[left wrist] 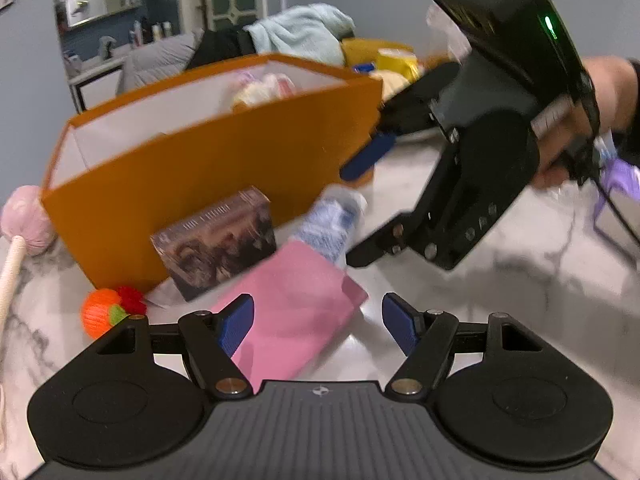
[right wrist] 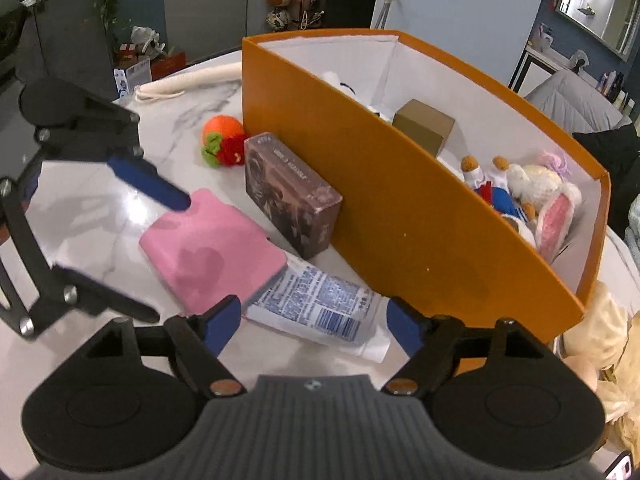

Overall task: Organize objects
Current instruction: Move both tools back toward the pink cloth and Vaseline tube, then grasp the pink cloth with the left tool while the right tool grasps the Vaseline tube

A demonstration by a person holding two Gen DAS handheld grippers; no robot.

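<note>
An orange box (right wrist: pixel 420 216) with white inner walls stands on the marble tabletop (right wrist: pixel 100 216), ahead and to the right of the right tongs (right wrist: pixel 314 326). Inside it, toward the end nearer these tongs, lie soft toys: a white plush rabbit with pink-lined ears (right wrist: pixel 548 200) and a small stuffed figure in blue and red (right wrist: pixel 494 192). Farther along the box sits a small brown carton (right wrist: pixel 424 126), and past it something white and black that is mostly hidden by the wall.

Outside the box, a dark printed box (right wrist: pixel 292 196) stands against its orange wall, ahead of the right tongs. Just left of that lies a flat pink case (right wrist: pixel 212 248), and a white packet with blue print and a barcode (right wrist: pixel 320 308) lies directly before the right tongs, one end tucked under the pink case. An orange and red knitted toy (right wrist: pixel 222 142) rests farther off, beyond the dark box.

The right tongs stand apart with nothing clamped; the packet lies on the tabletop in front of their blue pads. The left tongs (left wrist: pixel 318 326) are also apart and empty, poised over the pink case (left wrist: pixel 292 316), with the box (left wrist: pixel 208 184) ahead of them. From the left view, the right tongs (left wrist: pixel 356 212) come in from the right, held by a hand (left wrist: pixel 568 136), above the packet (left wrist: pixel 332 224). A pink yarn ball (left wrist: pixel 24 216) lies far left.
</note>
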